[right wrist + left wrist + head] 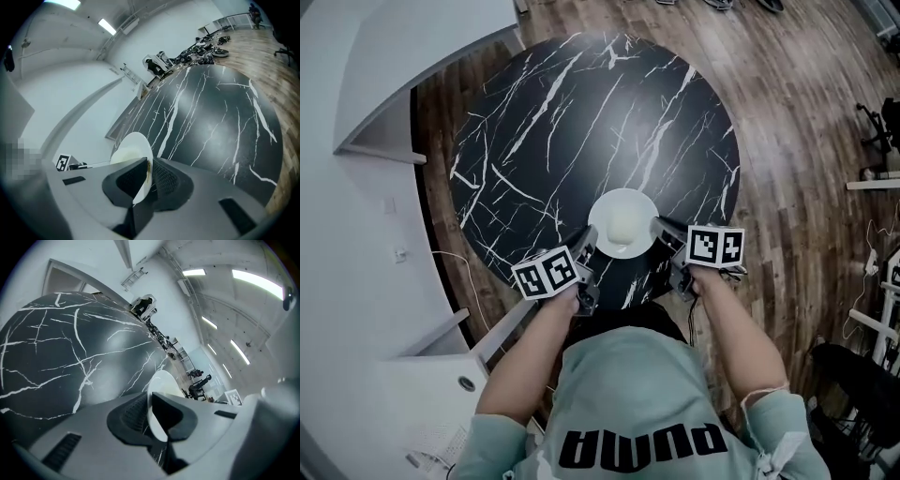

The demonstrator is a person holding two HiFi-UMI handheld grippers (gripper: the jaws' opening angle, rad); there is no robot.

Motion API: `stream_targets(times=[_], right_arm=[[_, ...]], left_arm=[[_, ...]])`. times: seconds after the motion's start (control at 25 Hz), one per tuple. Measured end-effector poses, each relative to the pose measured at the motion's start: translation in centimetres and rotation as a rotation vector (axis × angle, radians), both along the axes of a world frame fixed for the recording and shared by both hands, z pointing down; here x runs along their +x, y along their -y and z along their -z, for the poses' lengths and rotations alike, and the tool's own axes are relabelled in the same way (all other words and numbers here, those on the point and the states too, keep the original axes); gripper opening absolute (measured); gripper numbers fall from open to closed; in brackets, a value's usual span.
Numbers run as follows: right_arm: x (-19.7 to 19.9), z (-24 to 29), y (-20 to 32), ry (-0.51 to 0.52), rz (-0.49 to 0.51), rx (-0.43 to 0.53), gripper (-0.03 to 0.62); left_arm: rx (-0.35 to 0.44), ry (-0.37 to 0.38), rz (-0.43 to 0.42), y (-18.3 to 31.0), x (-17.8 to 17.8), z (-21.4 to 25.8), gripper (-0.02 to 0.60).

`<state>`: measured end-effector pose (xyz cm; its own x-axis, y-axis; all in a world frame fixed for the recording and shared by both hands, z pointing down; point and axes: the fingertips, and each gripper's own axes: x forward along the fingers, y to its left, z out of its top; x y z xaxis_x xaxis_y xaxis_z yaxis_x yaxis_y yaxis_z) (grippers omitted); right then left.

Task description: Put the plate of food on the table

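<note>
Plate (pixel 622 222), 1, over 1 marble table (pixel 544 122), left claw (pixel 150 414), right claw (pixel 149 180), 2, both clamped on its rim

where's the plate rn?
Head view, centre: the white plate is over the near edge of the black marble table, clamped by its rim between the left gripper on its left and the right gripper on its right.
</note>
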<state>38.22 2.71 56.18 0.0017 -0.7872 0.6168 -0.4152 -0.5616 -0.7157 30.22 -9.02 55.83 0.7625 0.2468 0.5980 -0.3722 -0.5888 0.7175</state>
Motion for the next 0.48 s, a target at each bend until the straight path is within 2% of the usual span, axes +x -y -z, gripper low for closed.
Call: stream_targets(times=[0.48], right_arm=[[2.6, -4.0, 0.0, -0.01, -0.032, -0.117, 0.035]], left_arm=[[-0.01, 0.094, -0.1, -0.1, 2.7, -5.0, 0.035]])
